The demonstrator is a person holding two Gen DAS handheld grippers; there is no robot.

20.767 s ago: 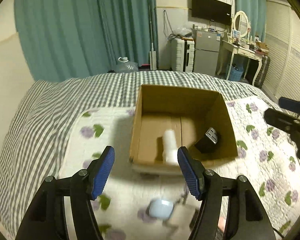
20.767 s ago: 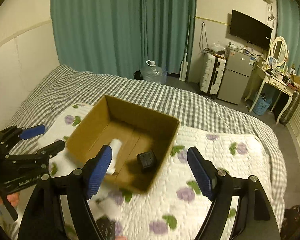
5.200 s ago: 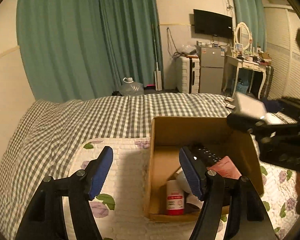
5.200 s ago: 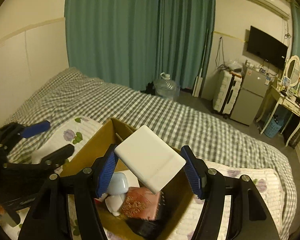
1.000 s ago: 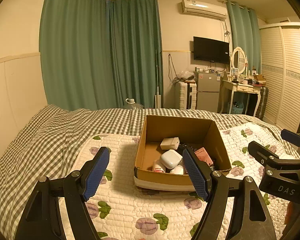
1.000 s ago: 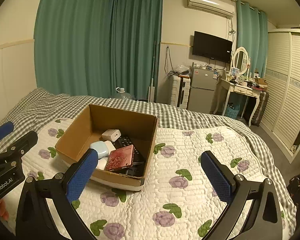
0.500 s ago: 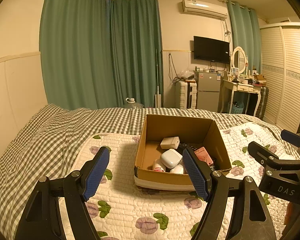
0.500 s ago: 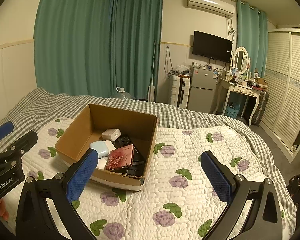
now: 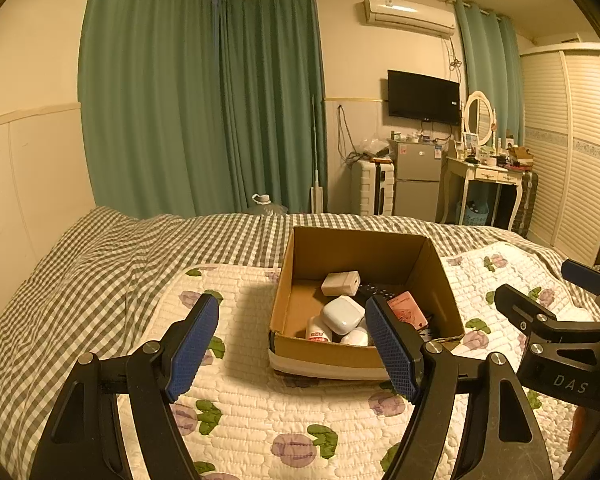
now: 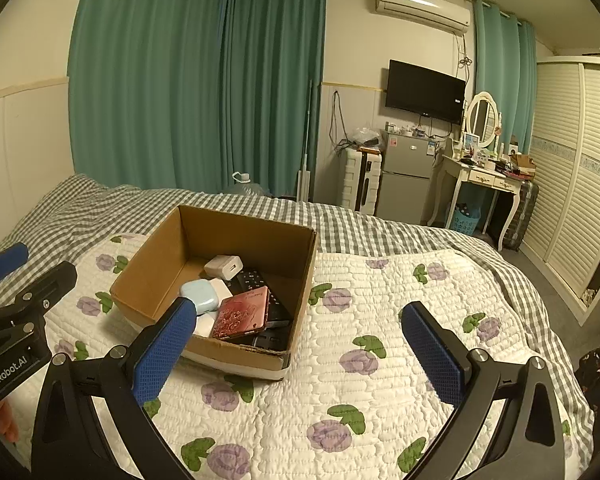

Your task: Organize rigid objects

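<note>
An open cardboard box (image 9: pixel 436 280) (image 10: pixel 148 276) sits on the quilted bed. It holds a white charger (image 9: pixel 341 283) (image 10: pixel 223 267), a pale blue case (image 9: pixel 342 314) (image 10: pixel 199 294), a red patterned case (image 9: pixel 409 309) (image 10: pixel 242 313), a black remote (image 10: pixel 260 280), a small red-labelled bottle (image 9: pixel 318 329) and other white items. My left gripper (image 9: pixel 292 346) is open and empty, held back from the box's near side. My right gripper (image 10: pixel 300 350) is open and empty, to the right of the box.
The floral quilt (image 10: pixel 360 360) lies over a grey checked bedspread (image 9: pixel 80 272). Green curtains, a water jug (image 10: pixel 242 184), a suitcase, a small fridge (image 10: pixel 406 172), a dressing table (image 10: pixel 484 184) and a louvred wardrobe stand beyond the bed.
Nothing has visibly moved in the last second. Both grippers stay open and still, back from the box.
</note>
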